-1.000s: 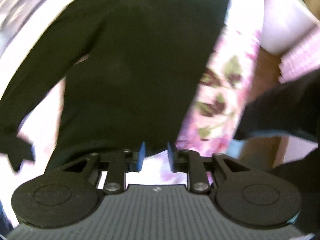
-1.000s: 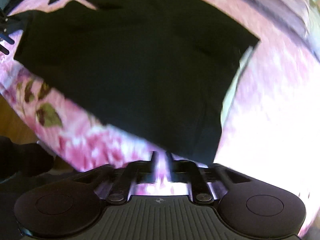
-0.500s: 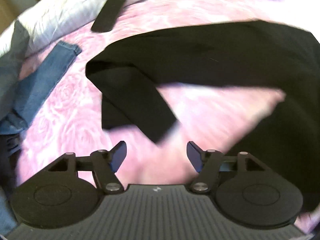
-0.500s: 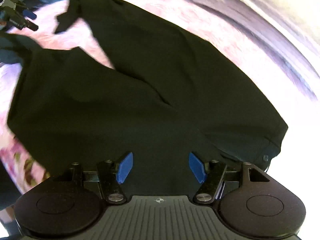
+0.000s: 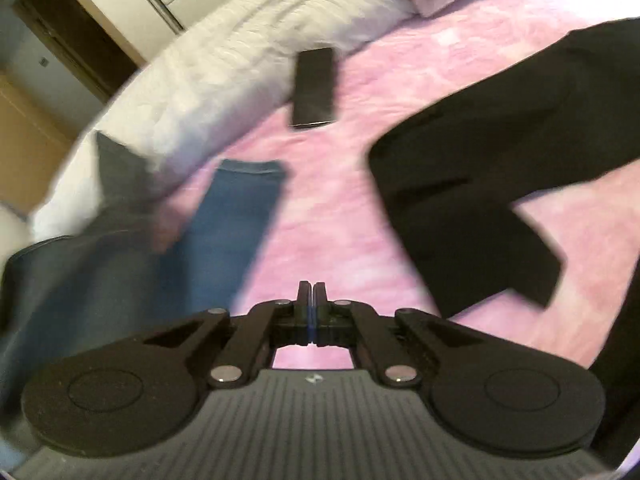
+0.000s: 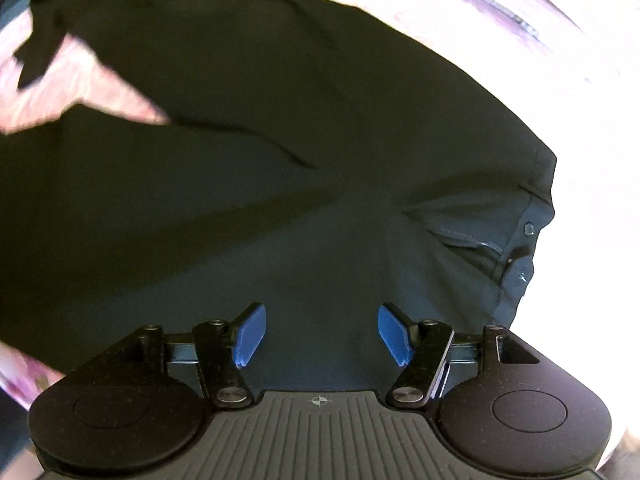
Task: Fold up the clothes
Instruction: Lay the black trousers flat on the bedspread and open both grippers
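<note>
— how do we hold our left gripper (image 5: 311,294)?
— its jaws are pressed flat together, nothing between them. they have just been closing. it tilts downward, the black linkage arms folded inward toward the middle.
— and our right gripper (image 6: 320,332)?
— it points steeply down, and its jaws stand well apart. the blue pads (image 6: 249,334) face each other across a wide gap and nothing is pinched between them.
— do we see our hands or sleeves?
— no, only the gripper bodies show in either wrist view.
</note>
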